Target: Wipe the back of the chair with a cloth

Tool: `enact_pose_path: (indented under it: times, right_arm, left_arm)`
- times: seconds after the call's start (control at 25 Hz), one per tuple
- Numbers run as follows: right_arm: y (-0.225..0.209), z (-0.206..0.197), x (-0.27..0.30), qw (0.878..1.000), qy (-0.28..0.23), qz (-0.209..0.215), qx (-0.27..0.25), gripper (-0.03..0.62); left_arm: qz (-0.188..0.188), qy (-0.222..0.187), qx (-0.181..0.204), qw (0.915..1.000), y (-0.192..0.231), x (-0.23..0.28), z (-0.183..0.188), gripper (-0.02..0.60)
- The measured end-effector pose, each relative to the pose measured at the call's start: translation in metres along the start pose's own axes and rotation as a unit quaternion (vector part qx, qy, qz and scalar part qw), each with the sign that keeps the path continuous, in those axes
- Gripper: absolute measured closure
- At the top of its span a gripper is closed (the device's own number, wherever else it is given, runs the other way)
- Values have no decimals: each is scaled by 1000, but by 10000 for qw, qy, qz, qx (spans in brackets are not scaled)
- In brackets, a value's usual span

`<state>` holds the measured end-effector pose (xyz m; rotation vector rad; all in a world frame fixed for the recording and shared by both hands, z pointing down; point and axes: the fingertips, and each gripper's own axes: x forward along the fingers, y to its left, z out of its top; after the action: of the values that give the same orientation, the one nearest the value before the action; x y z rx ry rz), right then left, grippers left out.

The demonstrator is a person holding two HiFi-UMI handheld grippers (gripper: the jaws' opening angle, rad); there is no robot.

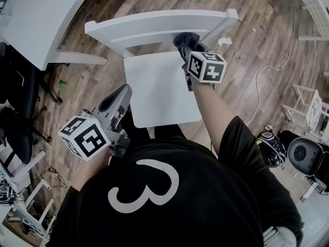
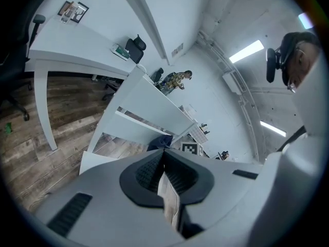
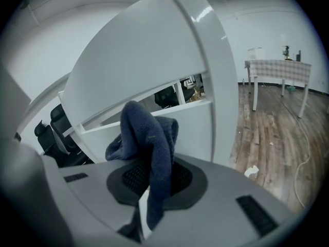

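Note:
A white wooden chair [image 1: 159, 86] stands in front of me, its backrest [image 1: 154, 27] at the far side. My right gripper [image 1: 186, 48] is shut on a dark blue cloth [image 1: 185, 39] and holds it against the right part of the backrest's lower rail. In the right gripper view the cloth [image 3: 149, 138] bunches out of the shut jaws, right next to the backrest [image 3: 154, 71]. My left gripper [image 1: 118, 99] hangs low at the seat's left front corner, jaws shut with nothing between them; the left gripper view shows the backrest [image 2: 149, 109] and the cloth [image 2: 158, 142] ahead.
A white table [image 1: 36, 19] stands at the left with dark office chairs [image 1: 15, 112] beside it. White racks [image 1: 308, 107] and a round dark device [image 1: 308, 158] stand at the right. A white cable [image 1: 272, 71] and a paper scrap [image 1: 224, 41] lie on the wood floor.

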<state>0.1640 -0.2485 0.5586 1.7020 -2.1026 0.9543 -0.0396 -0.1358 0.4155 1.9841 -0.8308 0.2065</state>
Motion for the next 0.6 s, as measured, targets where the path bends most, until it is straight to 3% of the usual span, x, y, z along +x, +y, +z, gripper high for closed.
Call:
enact_pose_path:
  times: [0.32, 0.6]
  right_arm:
    - [-44, 6, -15, 9995, -37, -197, 246, 543]
    - [-50, 7, -18, 9997, 117, -198, 15, 543]
  left_arm:
    - [92, -237, -3, 9997, -17, 5, 1, 568]
    - [284, -340, 61, 9990, -21, -18, 1, 568]
